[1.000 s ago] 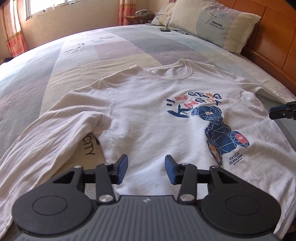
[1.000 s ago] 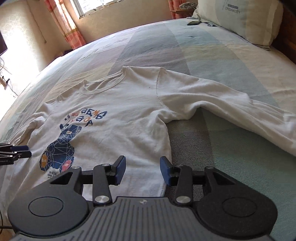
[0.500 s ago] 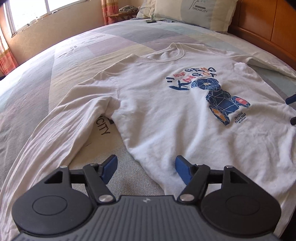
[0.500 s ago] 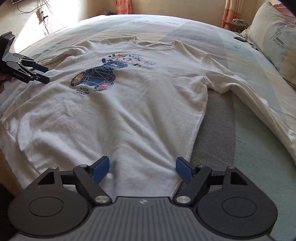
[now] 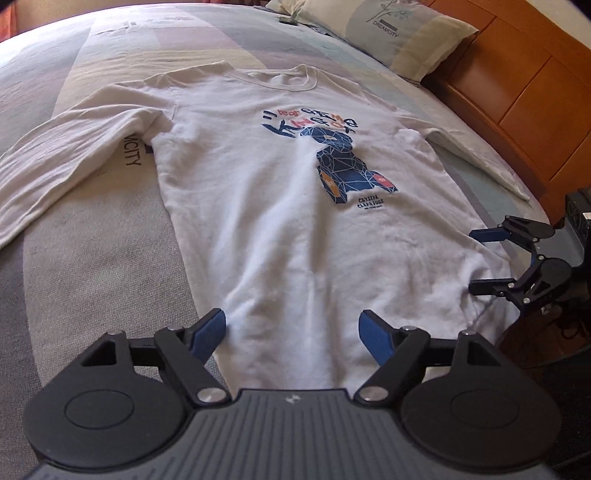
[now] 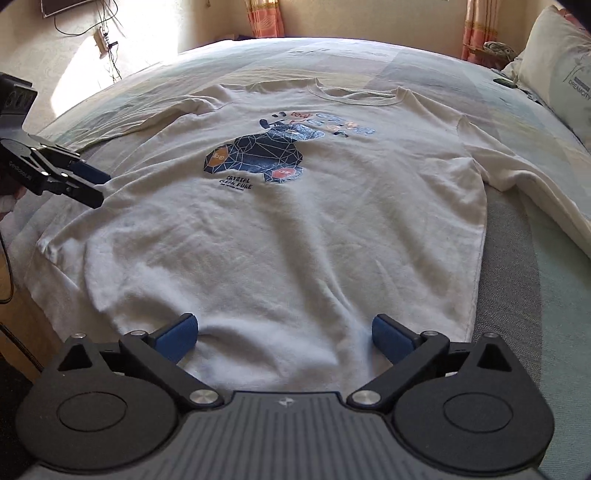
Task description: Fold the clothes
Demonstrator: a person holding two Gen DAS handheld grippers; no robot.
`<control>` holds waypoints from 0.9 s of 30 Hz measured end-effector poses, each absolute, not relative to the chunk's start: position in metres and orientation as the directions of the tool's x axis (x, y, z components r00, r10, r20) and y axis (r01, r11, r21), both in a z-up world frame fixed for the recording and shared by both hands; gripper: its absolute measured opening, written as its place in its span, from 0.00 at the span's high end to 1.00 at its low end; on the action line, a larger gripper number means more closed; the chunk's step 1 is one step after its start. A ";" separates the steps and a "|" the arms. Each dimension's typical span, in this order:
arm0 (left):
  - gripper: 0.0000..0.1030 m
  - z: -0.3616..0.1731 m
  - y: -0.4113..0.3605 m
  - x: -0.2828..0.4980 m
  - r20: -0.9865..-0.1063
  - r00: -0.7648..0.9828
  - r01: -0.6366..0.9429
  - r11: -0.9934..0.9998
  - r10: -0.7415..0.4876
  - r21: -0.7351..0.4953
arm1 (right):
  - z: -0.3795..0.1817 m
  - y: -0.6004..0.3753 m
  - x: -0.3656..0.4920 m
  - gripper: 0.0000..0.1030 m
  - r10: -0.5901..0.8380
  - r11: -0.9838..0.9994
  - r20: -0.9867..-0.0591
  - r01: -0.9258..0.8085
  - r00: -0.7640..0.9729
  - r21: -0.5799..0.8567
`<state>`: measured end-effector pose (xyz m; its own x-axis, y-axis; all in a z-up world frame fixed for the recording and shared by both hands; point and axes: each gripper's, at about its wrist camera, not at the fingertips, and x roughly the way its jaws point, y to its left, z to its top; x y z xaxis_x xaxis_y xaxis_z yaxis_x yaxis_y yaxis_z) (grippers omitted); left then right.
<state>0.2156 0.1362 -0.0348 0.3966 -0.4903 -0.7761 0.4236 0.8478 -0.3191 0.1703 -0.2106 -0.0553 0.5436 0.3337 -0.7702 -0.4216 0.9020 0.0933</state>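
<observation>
I have the white long-sleeved shirt [image 5: 280, 206] lying face up and flat on the bed [image 5: 92, 258], its long axis running straight away from me: hem nearest, collar at the far end toward the pillow [image 5: 399, 33]. Both sleeves are spread out sideways, one to the left and one to the right.

My left gripper [image 5: 293, 332] is spread wide, holding nothing, with the left corner of the hem lying between its blue fingers [image 5: 210, 330]. My right gripper [image 6: 284, 334] is likewise wide apart and empty, with the hem's right end between its fingers; I can also see it from the left camera at the far right of the hem.

What matters for the next move, as I judge it, is that the hem lies crosswise to both sets of jaws and just ahead of them, so each gripper is already nearest its own corner. I reckon I need only drop each one onto the cloth, pinch, and carry the hem away from me along the shirt's length toward the collar
</observation>
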 end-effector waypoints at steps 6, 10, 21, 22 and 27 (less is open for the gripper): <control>0.23 -0.048 0.128 0.229 -0.821 0.461 0.380 0.911 -0.338 -0.162 | -0.056 -0.202 0.175 0.00 0.296 0.902 -0.794 -0.429 0.530 0.049; 0.24 -0.030 0.138 0.247 -0.787 0.525 0.354 0.924 -0.323 -0.144 | -0.055 -0.201 0.175 0.00 0.278 0.906 -0.805 -0.422 0.524 0.037; 0.26 -0.056 0.108 0.356 -0.733 0.586 0.395 0.912 -0.345 -0.113 | -0.055 -0.198 0.172 0.00 0.228 0.933 -0.811 -0.359 0.539 0.023; 0.29 -0.062 0.111 0.366 -0.746 0.596 0.368 0.927 -0.298 -0.076 | -0.055 -0.199 0.171 0.00 0.224 0.934 -0.812 -0.355 0.539 0.022; 0.32 -0.034 0.116 0.351 -0.741 0.625 0.374 0.928 -0.243 0.011 | -0.051 -0.214 0.154 0.00 0.190 0.942 -0.827 -0.336 0.530 0.001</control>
<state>0.3514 0.1164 -0.0338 0.6255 -0.2435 -0.7413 0.3736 0.9275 0.0105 0.1536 -0.2142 -0.0512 0.5298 0.1902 -0.8265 -0.3364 0.9417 0.0011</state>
